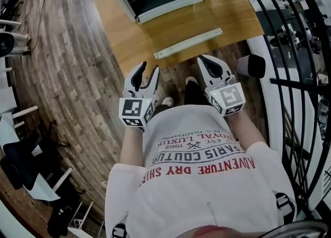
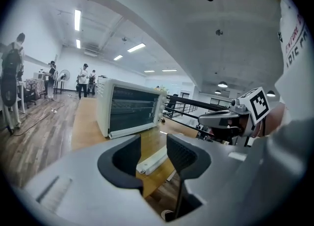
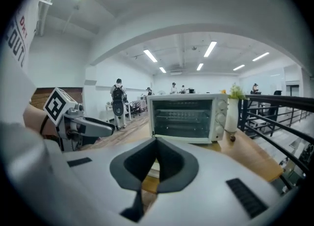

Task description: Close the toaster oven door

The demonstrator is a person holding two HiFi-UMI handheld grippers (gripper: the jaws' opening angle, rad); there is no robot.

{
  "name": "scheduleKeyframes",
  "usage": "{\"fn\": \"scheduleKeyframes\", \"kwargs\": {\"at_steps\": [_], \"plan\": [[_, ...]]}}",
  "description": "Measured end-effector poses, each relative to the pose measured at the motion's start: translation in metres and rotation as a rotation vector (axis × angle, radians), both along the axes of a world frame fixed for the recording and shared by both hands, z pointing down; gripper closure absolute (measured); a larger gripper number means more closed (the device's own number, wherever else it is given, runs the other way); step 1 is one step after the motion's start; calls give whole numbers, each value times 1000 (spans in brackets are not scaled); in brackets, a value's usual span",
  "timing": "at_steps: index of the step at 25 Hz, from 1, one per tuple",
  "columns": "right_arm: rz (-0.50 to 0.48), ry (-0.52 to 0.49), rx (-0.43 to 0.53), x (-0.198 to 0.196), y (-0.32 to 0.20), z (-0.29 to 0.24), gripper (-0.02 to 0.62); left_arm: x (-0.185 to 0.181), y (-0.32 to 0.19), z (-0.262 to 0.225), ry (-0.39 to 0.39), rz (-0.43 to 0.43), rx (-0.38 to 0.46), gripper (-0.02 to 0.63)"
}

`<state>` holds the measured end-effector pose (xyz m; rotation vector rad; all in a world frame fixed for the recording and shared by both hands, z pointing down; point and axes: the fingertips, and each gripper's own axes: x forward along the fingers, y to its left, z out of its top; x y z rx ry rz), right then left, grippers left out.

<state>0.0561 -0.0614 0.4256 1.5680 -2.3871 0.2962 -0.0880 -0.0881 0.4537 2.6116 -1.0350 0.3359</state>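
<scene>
A person stands at a wooden tabletop (image 1: 150,40) with 2 tools raised side by side, short of its near edge. The left hand-held gripper (image 2: 153,154) has its jaws spread and holds nothing. The right hand-held gripper (image 3: 157,144) has its jaws pressed together at the tips, also holding nothing.

The white toaster oven (image 3: 189,117) sits on the far part of the tabletop, well apart from both tools. Its glass door looks upright against the front, with racks visible behind it. A long white bar (image 1: 189,44) lies on the wood between the oven and the person, near the edge.

Only the head view shows the person's shoes (image 1: 168,101), planted on a plank floor (image 1: 67,76). The right gripper view alone makes clear a white vase (image 3: 230,114) with a green sprig, just beside the oven's knob side. A black railing (image 1: 289,50) runs along the right of the tabletop. Both gripper views take in a bright open room with strip lights (image 3: 209,49) on the ceiling and several people (image 2: 84,78) standing far behind.
</scene>
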Motion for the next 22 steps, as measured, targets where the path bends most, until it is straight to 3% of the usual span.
{"fn": "scheduleKeyframes", "kwargs": {"at_steps": [12,22], "plan": [[-251,-4,-61,35,-61,39,607,26,-16,77,-59,-253,-129,445],[-379,-2,-117,38,-77,77,607,30,-17,152,-83,-418,-242,445]]}}
